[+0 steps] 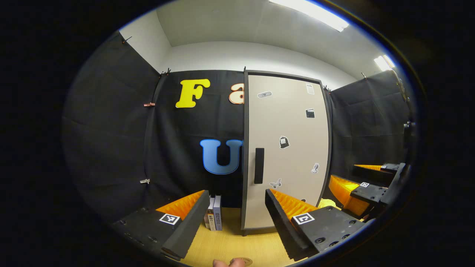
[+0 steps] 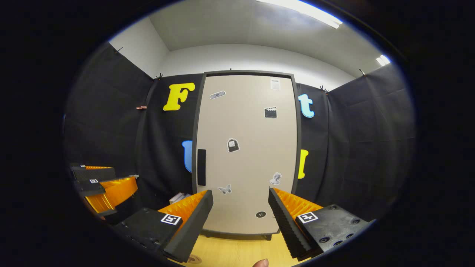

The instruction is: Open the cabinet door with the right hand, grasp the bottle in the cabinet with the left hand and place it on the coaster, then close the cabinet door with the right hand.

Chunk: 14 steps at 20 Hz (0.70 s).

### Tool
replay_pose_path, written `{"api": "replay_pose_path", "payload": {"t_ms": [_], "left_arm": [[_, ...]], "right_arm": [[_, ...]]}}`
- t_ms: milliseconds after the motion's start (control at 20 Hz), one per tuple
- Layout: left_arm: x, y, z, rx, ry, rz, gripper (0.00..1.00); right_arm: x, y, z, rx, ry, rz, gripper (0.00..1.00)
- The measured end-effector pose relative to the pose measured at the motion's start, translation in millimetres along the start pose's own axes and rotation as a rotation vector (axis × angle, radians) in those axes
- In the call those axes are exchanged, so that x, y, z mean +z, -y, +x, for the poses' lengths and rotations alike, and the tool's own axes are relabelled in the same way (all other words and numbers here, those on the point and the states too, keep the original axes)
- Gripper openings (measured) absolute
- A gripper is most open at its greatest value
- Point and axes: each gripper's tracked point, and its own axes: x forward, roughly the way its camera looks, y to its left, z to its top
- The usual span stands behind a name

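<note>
— Since the door (image 2: 246,152) is shut flat in its frame, how should the right gripper (image 2: 240,218) start?

— Go for the handle (image 2: 201,167), the dark upright bar by the door's left edge. In the right gripper view it sits at about ten o'clock from the gripper, which is apart from the door, fingers spread wide with nothing between them. Swing toward ten o'clock until the bar stands between the fingers, then close on it.

— And the pull?

— My guess is the hinges are on the right, since the handle is on the left. So draw back along an arc, not straight, or the fingers may slip off the bar.

— Where's the bottle?

— Behind the door, I take it; it can't be seen yet. The coaster (image 1: 243,261) looks to be the small disc at six o'clock in the left gripper view, on the table (image 1: 230,244) near a fingertip.

— The left gripper (image 1: 237,218)?

— Open too, empty, waiting in front of the cabinet's left side, books (image 1: 214,218) just beyond it. In its view the right one (image 1: 365,185) hangs at three o'clock. Keep the left clear of the door's sweep, then reach in once it's wide.
</note>
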Motion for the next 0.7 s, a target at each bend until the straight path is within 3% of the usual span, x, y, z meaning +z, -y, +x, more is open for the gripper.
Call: {"api": "replay_pose_path", "payload": {"t_ms": [300,700], "left_arm": [[-9,-11,-3,0.006,-0.023,0.009,0.95],[-27,-40,-16,0.045,-0.054,0.005,0.95]], "right_arm": [[11,-37,57,0.052,0.032,0.027,0.97],[-8,-95,148,0.094,0.024,0.038,0.98]]}}
